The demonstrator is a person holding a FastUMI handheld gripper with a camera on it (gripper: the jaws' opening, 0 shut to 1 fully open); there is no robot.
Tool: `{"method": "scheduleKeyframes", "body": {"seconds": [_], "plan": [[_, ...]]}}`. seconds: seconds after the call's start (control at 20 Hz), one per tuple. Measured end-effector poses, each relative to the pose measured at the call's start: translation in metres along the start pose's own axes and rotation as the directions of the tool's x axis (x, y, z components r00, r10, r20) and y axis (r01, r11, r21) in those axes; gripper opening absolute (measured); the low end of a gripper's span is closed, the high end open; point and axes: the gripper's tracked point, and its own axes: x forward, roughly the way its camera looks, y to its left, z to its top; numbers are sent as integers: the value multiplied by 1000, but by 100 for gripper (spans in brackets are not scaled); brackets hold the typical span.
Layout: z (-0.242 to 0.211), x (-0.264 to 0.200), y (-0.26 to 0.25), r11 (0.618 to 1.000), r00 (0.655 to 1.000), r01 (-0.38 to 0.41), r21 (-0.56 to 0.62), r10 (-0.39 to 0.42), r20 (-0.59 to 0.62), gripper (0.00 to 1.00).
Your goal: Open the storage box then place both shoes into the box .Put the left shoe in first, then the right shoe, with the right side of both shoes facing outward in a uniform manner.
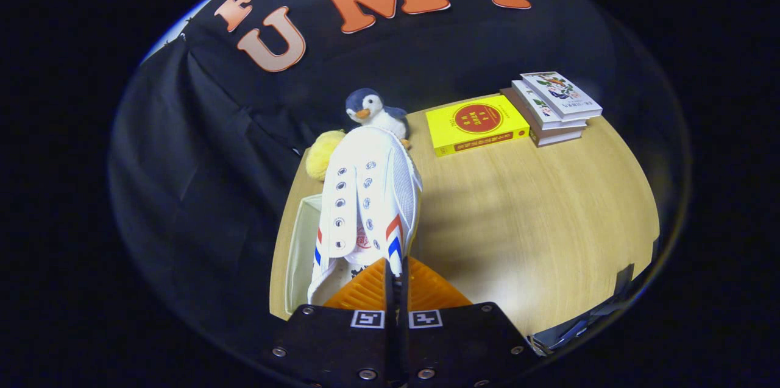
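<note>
A white canvas shoe (365,199) with red and blue stripes and no laces hangs just ahead of my fingers, toe pointing away from me. My gripper (395,275) is shut on the shoe's heel collar, the two fingers pressed together with the collar edge between them. Below and to the left of the shoe stands the open storage box (300,242), pale with a white inside; the shoe hides most of its opening. The shoe is held above the wooden table (524,229), over the box's right side.
A penguin plush (373,111) and a yellow plush (322,153) sit beyond the shoe at the table's far edge. A yellow book (475,125) lies flat further right, with a stack of books (556,106) beside it. Black cloth hangs behind and left.
</note>
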Motion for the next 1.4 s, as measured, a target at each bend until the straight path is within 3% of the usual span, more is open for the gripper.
{"method": "scheduleKeyframes", "body": {"seconds": [0.2, 0.7, 0.85, 0.95, 1.1, 1.2, 1.35, 1.4], "plan": [[-23, 22, 31, 999, 999, 12, -32, -13, -37, 0], [-73, 82, 14, 970, 970, 204, -134, -218, -105, 0], [-86, 95, 13, 966, 961, 218, -138, -237, -144, 1], [-87, 95, 20, 966, 962, 212, -149, -233, -144, 7], [-57, 77, 33, 956, 971, 212, -205, -229, -63, 33], [-31, 60, 42, 962, 981, 188, -200, -193, -5, 63], [7, 22, 40, 970, 985, 164, -177, -150, 89, 93], [17, 8, 36, 972, 982, 161, -169, -142, 122, 96]]}}
